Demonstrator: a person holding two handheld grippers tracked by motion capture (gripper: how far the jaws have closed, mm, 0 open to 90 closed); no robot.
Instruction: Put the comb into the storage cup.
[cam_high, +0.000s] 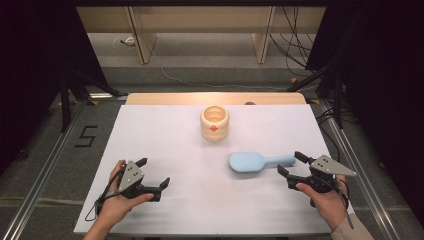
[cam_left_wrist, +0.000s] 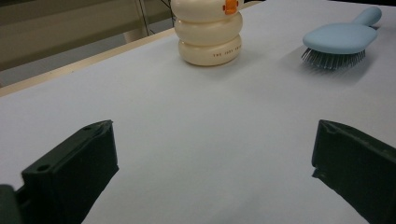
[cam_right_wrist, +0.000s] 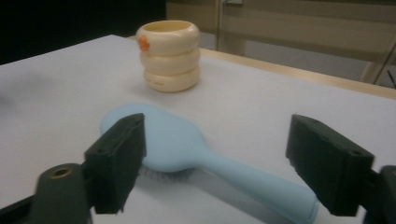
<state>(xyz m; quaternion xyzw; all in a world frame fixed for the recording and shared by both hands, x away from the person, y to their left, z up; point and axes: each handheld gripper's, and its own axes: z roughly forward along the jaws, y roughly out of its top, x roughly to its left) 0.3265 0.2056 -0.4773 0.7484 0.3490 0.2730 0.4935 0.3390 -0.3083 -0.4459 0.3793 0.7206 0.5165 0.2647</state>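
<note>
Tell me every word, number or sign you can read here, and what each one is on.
"5": a dark number on the grey floor left of the table.
A line of small dark print runs along the bottom ring of the cream holder; it may begin "THE", but is too small to read.
The orange mark on the holder is a shape, not lettering.
The blue hairbrush shows no text.

A white sheet is covering the worktop (cam_high: 165, 145), with a strip of pale wood (cam_high: 215, 98) showing along its far edge. Grey carpet (cam_high: 45, 165) is lying on the floor around it, bearing a black numeral 5 (cam_high: 86, 136) at the left. Metal rails (cam_high: 40, 175) are running along both sides. Black curtains (cam_high: 35, 60) are hanging left and right. Behind, light wooden furniture legs (cam_high: 142, 47) are standing, and cables (cam_high: 295, 50) are trailing across the floor.
</note>
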